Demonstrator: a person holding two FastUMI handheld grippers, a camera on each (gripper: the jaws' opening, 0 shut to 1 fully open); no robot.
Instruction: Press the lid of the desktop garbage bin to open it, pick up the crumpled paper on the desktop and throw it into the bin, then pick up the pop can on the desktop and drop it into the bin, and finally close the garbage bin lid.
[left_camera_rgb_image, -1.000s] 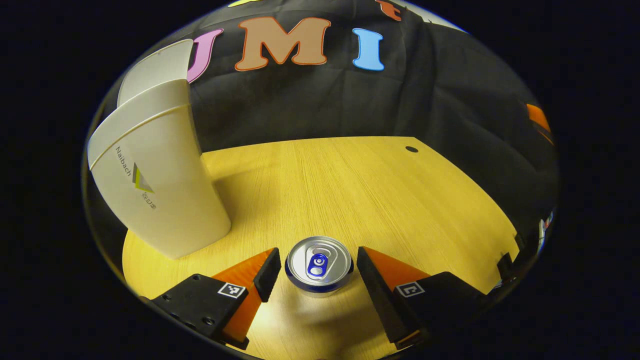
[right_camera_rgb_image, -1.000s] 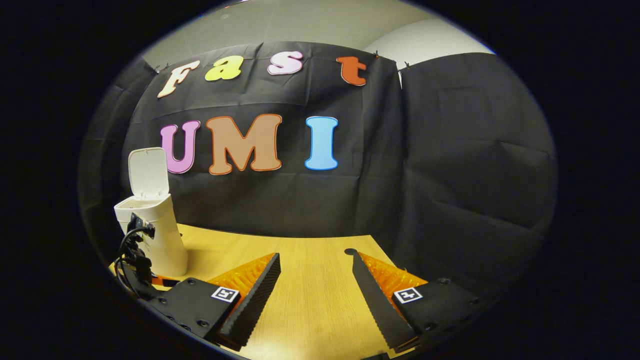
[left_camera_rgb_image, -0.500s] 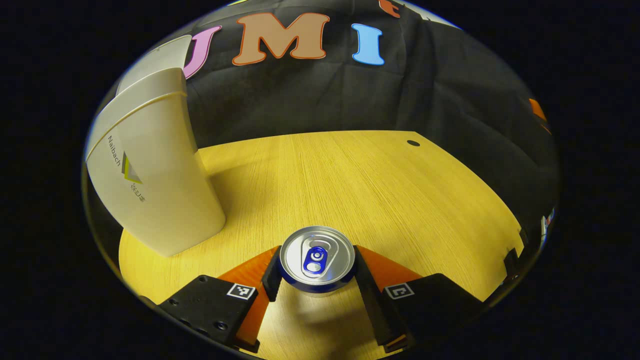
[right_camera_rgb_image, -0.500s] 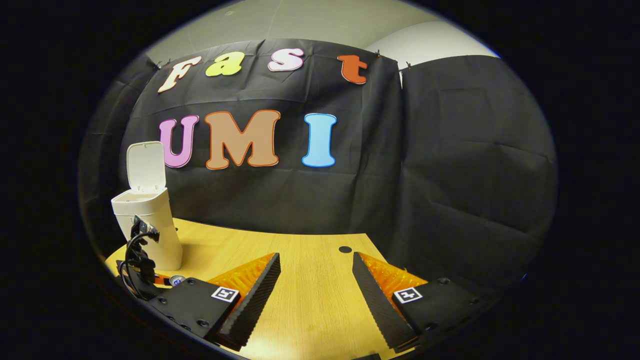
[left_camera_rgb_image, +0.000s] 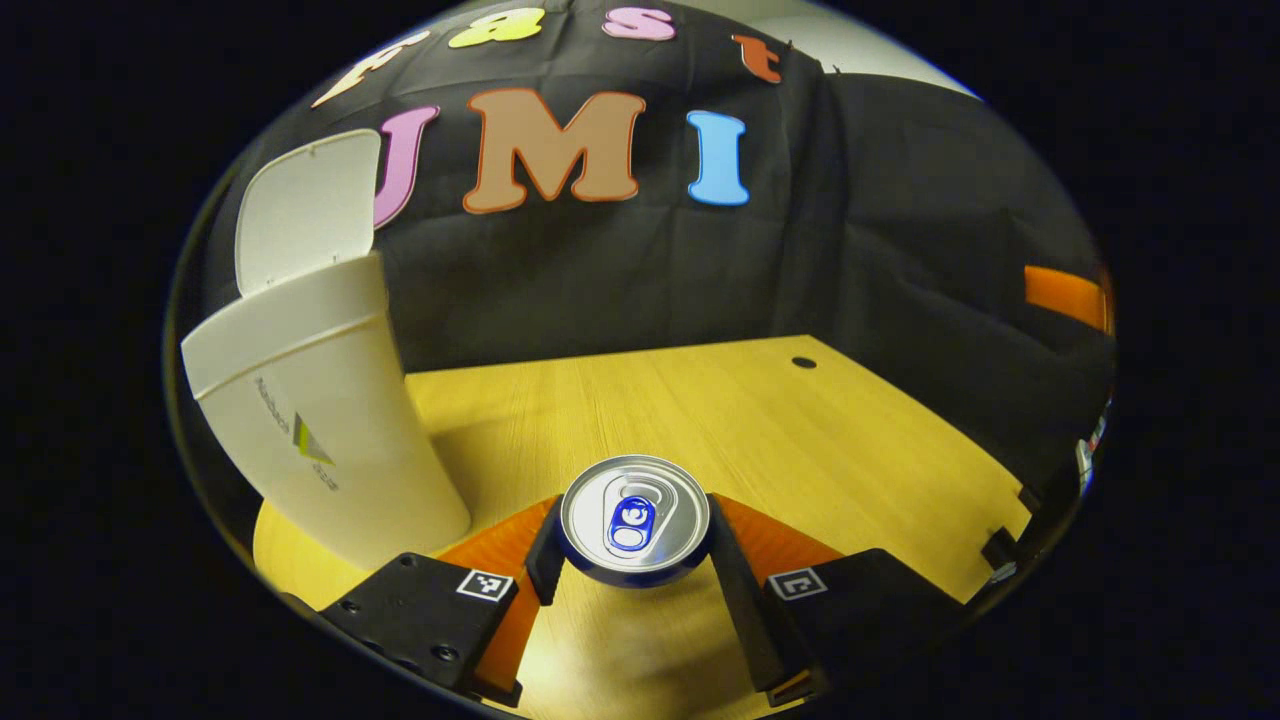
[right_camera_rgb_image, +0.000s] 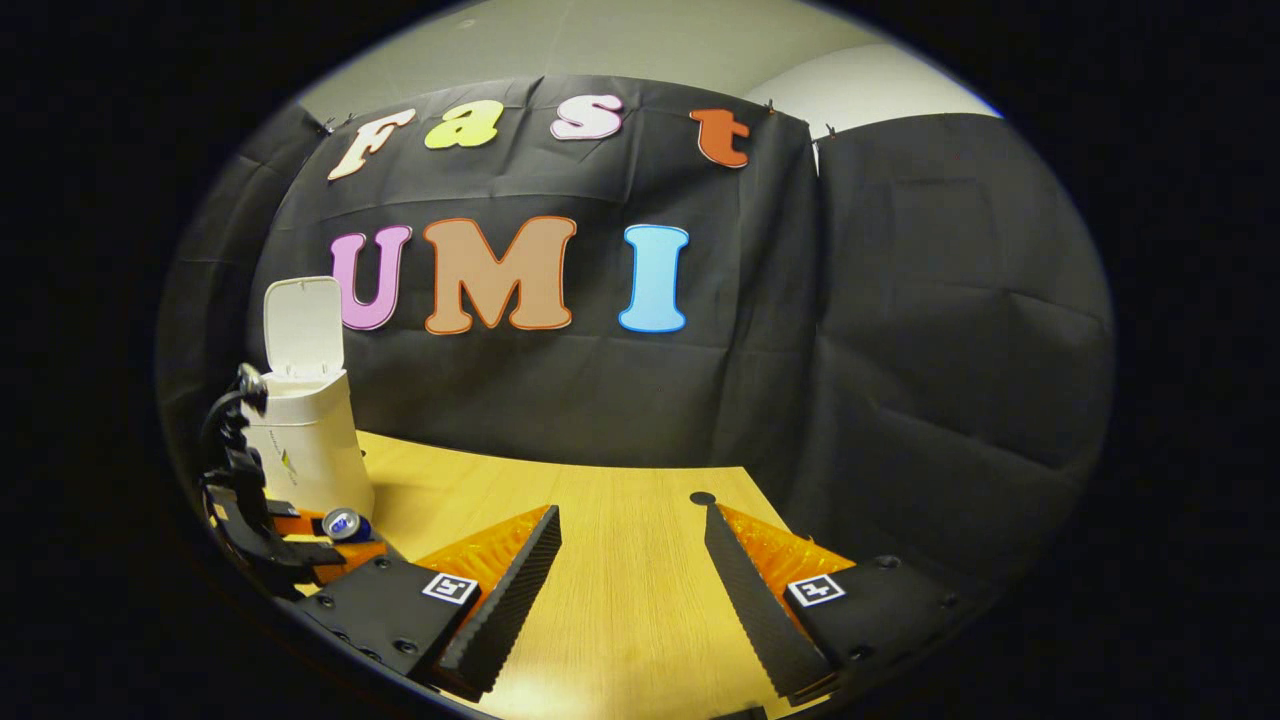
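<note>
Wood-grain desktop runs back to the black cloth wall, with the white garbage bin standing at your left, its lid tipped up and open. Your left gripper is pinching the pop can, a finger pressed to each side. A second ago those fingers stood apart with the can loose between them; since then they have closed, and the can has come up off the wood, the bin sitting lower in the left gripper view. Your right gripper stays spread wide above the desktop, holding nothing, while the left one shows beside the bin carrying the can.
</note>
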